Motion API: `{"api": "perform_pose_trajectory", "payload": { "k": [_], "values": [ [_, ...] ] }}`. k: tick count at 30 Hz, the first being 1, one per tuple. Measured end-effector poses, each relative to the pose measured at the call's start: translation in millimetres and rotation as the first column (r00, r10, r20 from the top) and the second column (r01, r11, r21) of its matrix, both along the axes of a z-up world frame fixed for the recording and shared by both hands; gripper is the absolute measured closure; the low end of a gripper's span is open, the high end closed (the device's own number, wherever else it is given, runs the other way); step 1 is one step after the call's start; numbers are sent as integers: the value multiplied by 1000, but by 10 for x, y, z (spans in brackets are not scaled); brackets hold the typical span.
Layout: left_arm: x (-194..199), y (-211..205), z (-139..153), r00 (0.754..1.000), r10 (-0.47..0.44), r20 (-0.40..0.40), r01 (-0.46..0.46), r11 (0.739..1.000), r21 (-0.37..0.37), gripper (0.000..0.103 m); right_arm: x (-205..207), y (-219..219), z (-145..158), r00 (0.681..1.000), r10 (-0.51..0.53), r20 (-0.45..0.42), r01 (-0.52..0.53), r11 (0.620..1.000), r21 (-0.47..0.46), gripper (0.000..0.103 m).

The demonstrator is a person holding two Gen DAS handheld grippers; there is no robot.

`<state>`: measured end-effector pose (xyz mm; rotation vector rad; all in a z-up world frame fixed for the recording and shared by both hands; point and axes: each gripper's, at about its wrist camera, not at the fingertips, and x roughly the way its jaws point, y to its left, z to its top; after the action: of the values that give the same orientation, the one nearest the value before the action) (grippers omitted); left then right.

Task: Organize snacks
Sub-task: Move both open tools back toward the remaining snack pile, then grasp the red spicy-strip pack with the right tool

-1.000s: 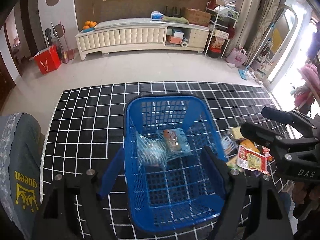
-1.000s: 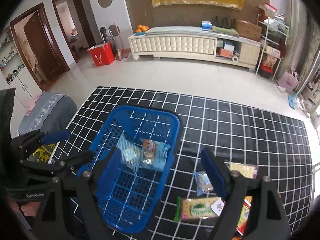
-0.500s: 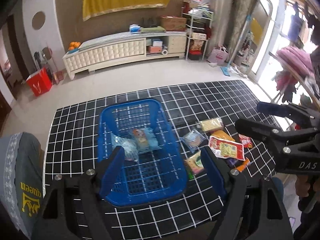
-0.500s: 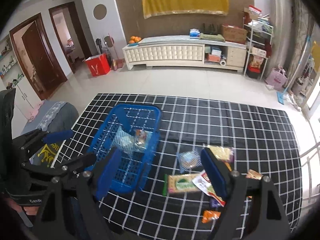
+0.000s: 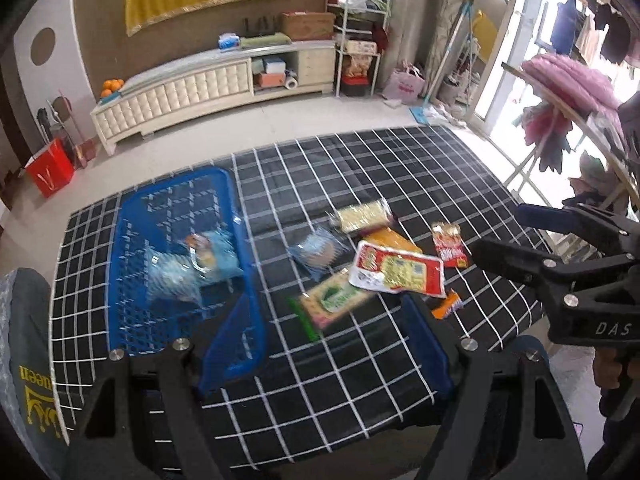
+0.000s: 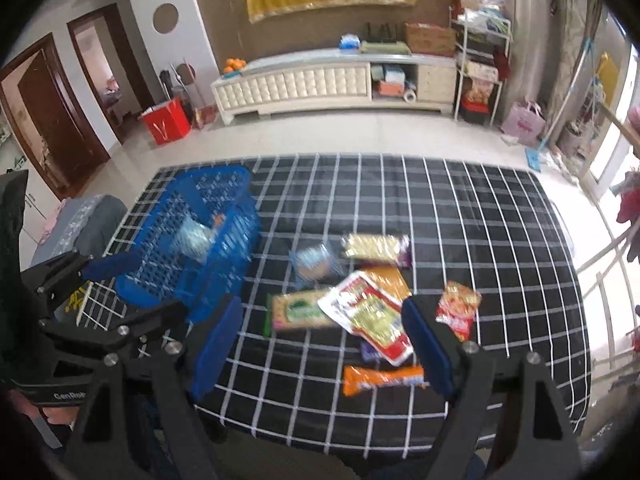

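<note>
Centrally, loose snack packets (image 5: 396, 272) lie clustered on the black checked cloth (image 5: 360, 380), just right of the blue basket (image 5: 132, 320), which holds two clear packets (image 5: 192, 264). Left gripper (image 5: 328, 340) and right gripper (image 6: 320, 344) hover above, fingers spread, gripping nothing.

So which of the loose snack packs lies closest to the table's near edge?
The long orange packet, lying crosswise below the red-and-white pack; every other loose pack sits farther back on the checked cloth.
</note>
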<state>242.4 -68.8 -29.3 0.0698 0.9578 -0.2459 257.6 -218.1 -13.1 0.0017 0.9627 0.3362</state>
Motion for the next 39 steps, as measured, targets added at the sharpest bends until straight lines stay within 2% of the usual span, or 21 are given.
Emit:
{"api": "perform_pose_trajectory", "payload": {
  "k": [6,14,17,22,27,31,37,39],
  "values": [
    [-61,-199,-326,999,4,-52,-5,1000,-29,26,-13,-228,-288,998,30,-55,-31,999,-10,18],
    [-104,-308,-765,992,54,-113,-59,997,-42,26,43,-297,-705,987,126,-102,-134,988,-77,8],
    [-95,-341,-932,987,76,-142,-79,997,-18,26,116,-274,-932,971,185,-151,-201,975,-99,6],
    [-51,-443,-1170,983,79,-165,-78,997,16,26,241,-263,-1229,953,239,-184,-269,951,-155,6],
    [95,-506,-1388,973,87,-212,-88,996,4,26,471,-283,-1456,921,298,-250,-336,934,-126,6],
    [222,-556,-1528,967,100,-236,-99,995,18,26,656,-237,-1646,886,365,-285,-416,898,-144,6],
    [421,-562,-1672,960,122,-254,-116,993,35,26,966,-260,-1862,852,400,-337,-463,877,-128,6],
    [485,-544,-1729,956,127,-265,-124,992,30,26,1020,-244,-1915,832,427,-354,-494,861,-121,6]
  ]
}}
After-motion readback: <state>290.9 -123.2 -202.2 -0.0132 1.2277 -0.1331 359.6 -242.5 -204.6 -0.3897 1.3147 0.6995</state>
